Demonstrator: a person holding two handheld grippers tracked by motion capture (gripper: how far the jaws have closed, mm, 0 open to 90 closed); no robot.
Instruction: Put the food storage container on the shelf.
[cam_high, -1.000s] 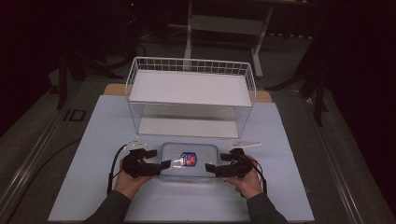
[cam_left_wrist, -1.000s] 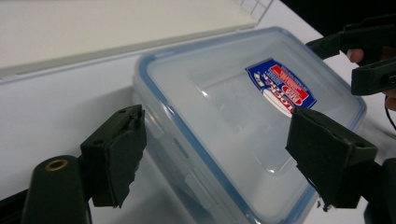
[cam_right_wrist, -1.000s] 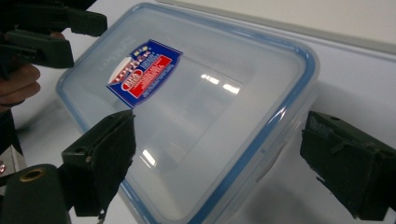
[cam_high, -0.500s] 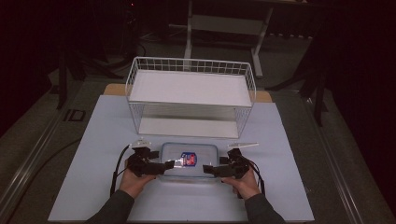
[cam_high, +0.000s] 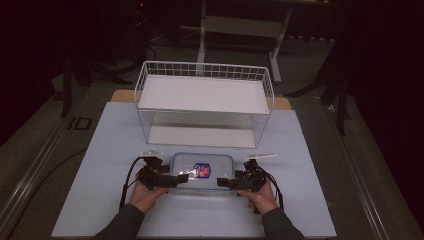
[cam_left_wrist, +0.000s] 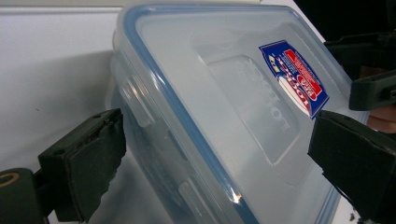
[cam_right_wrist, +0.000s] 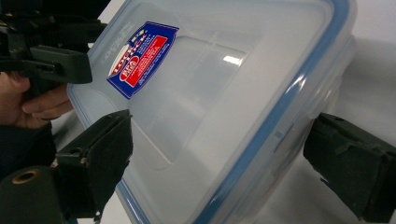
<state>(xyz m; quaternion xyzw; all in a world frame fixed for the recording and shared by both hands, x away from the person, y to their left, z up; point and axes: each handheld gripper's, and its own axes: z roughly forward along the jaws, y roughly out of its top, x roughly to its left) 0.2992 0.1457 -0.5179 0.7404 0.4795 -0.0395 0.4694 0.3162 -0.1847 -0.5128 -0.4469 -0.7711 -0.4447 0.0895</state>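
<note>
Two hands come in from the bottom of the high view, and each arm wears a dark grey sleeve (cam_high: 122, 226). Each hand has a black tool. The left gripper (cam_high: 184, 177) is black all over, with a black cable (cam_high: 125, 186) that loops off its side. The right gripper (cam_high: 220, 181) looks the same and has its own black cable (cam_high: 276, 186). Each one has a pale grey plate (cam_high: 151, 152) on top (it has three corners). Up close, the jaws are thick, blocky and dark, with flat black pads (cam_left_wrist: 91, 175). A small brass-coloured ring (cam_right_wrist: 25, 176) sits near the bottom of one jaw, like a screw hole.
</note>
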